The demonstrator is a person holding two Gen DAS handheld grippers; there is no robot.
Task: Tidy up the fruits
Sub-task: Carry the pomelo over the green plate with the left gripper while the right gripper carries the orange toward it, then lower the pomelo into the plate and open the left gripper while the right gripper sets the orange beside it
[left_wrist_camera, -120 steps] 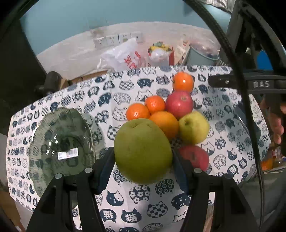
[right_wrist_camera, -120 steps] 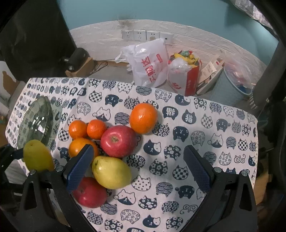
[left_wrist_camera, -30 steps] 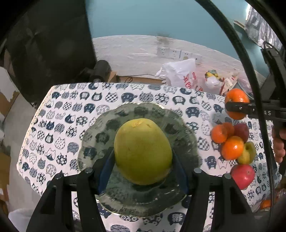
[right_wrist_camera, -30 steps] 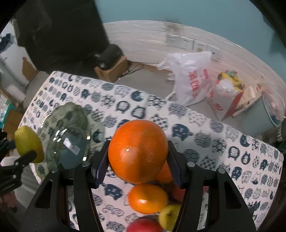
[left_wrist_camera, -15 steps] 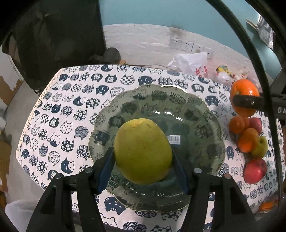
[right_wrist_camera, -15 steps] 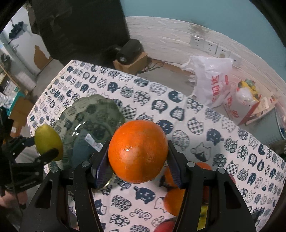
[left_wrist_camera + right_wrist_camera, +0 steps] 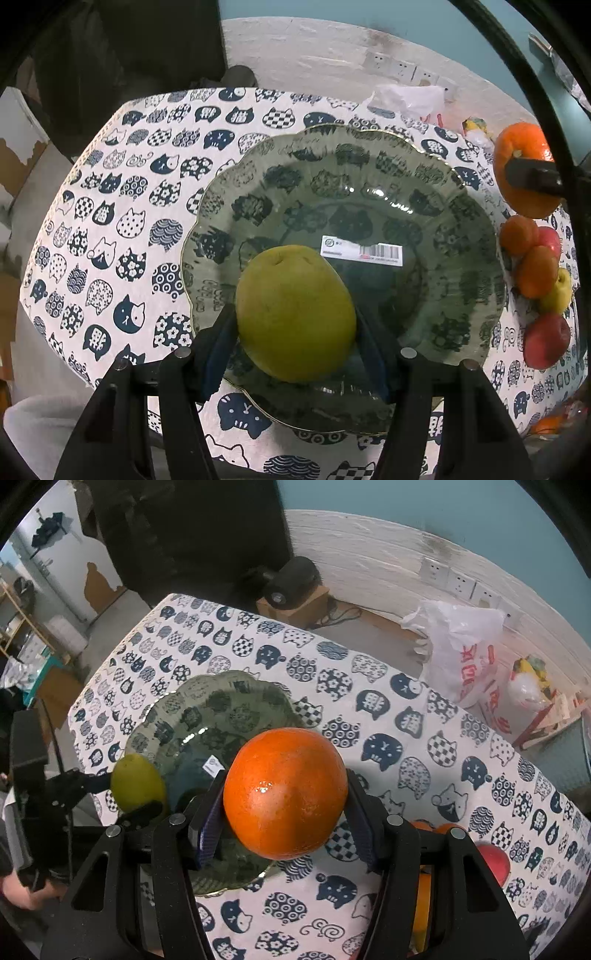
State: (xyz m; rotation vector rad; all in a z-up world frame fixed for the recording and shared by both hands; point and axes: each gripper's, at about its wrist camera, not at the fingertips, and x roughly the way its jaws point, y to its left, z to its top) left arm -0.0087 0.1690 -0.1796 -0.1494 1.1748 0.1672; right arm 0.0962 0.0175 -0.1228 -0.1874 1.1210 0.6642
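My left gripper (image 7: 295,332) is shut on a large green-yellow pear (image 7: 295,314), low over the near part of a smoky glass plate (image 7: 369,177) with a barcode sticker. In the right wrist view the same pear (image 7: 137,788) hangs over the plate's (image 7: 221,701) left rim. A big orange (image 7: 285,794) is clamped in my right gripper (image 7: 286,812), above the plate's right edge; the left wrist view shows that orange (image 7: 526,173) at the far right. Several oranges and apples (image 7: 539,280) lie in a pile right of the plate.
A cat-print cloth (image 7: 388,709) covers the table. Beyond its far edge sit a white plastic bag (image 7: 465,653), a red bag of rubbish and a dark round device on a cardboard box (image 7: 291,587). A person's hand (image 7: 18,890) holds the left gripper at lower left.
The left gripper has sunk closer to the plate with the pear. The right gripper has carried the orange leftward, from over the fruit pile to the plate's right edge.
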